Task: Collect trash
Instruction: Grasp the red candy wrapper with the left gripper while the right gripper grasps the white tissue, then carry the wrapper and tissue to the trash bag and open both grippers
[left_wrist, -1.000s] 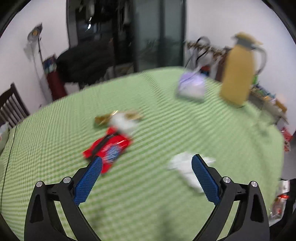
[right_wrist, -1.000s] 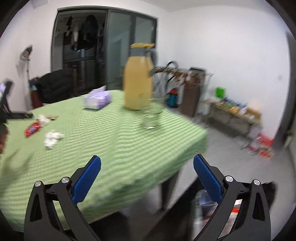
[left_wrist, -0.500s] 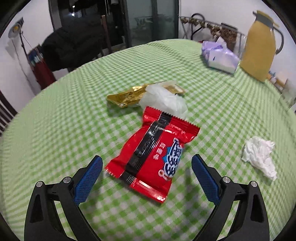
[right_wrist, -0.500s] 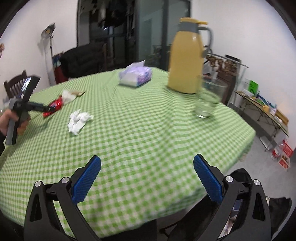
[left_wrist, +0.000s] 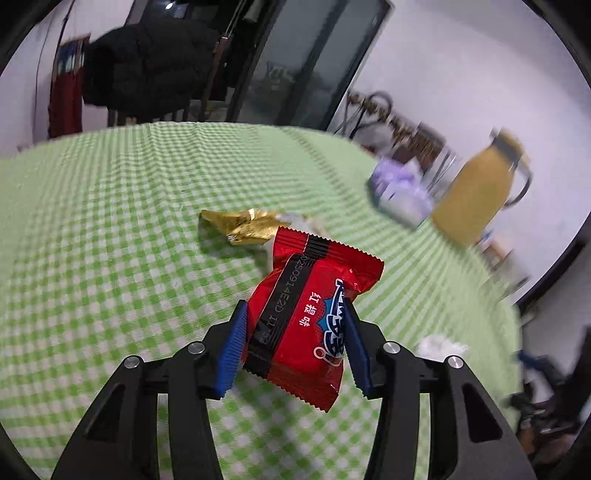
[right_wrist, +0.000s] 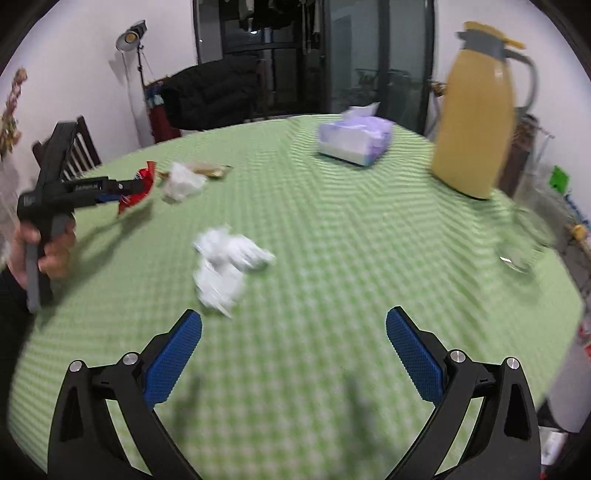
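My left gripper has a red snack packet between its blue pads; the jaws are closing and press both sides of it. The right wrist view shows that left gripper holding the red packet just above the green checked table, its shadow underneath. A gold wrapper and a white scrap lie just beyond it. My right gripper is open and empty over the cloth. A crumpled white tissue lies just ahead of its left finger.
A purple tissue box, a yellow thermos jug and a clear glass stand on the far and right side of the table. A hand grips the left tool beside a dark chair.
The left jaws have come in from wide open onto the red packet, which is now raised off the cloth. The right gripper has swung left, bringing the crumpled tissue close in front.
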